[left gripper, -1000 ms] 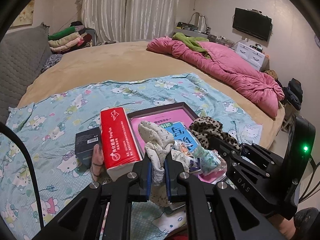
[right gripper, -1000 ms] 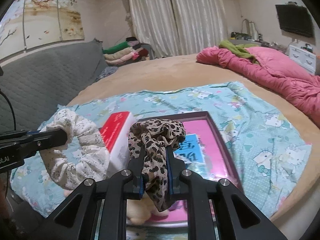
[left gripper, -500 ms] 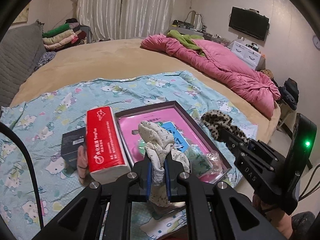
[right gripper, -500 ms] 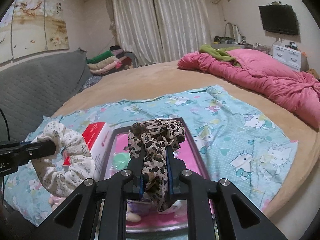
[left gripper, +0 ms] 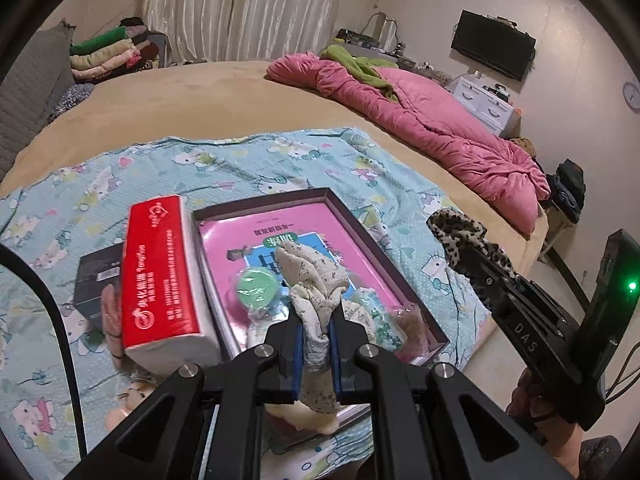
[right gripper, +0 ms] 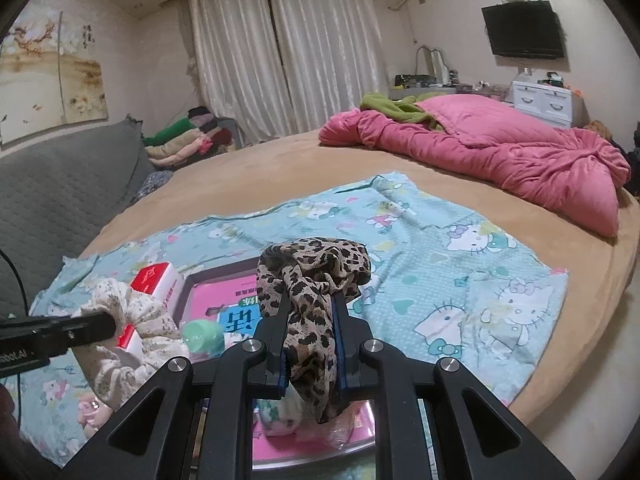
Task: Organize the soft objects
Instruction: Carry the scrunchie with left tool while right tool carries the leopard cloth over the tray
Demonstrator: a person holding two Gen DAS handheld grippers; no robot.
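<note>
The tray (left gripper: 352, 220) is crowded at its near end: a green-lidded packet (left gripper: 256, 286) and crumpled wrapped items (left gripper: 380, 316) fill that corner, so only the far pink half lies open from above. A red tissue pack (left gripper: 160, 276) stands tight against the tray's left wall, with a black box (left gripper: 96, 280) just beyond it, closing off the left approach. On the right, the cartoon-print blanket (right gripper: 460, 280) is bare out to the bed's edge (the widest clear stretch). Far across the bed (left gripper: 200, 96), the pink quilt (right gripper: 520, 160) bars the right rear, well apart from the tray.
</note>
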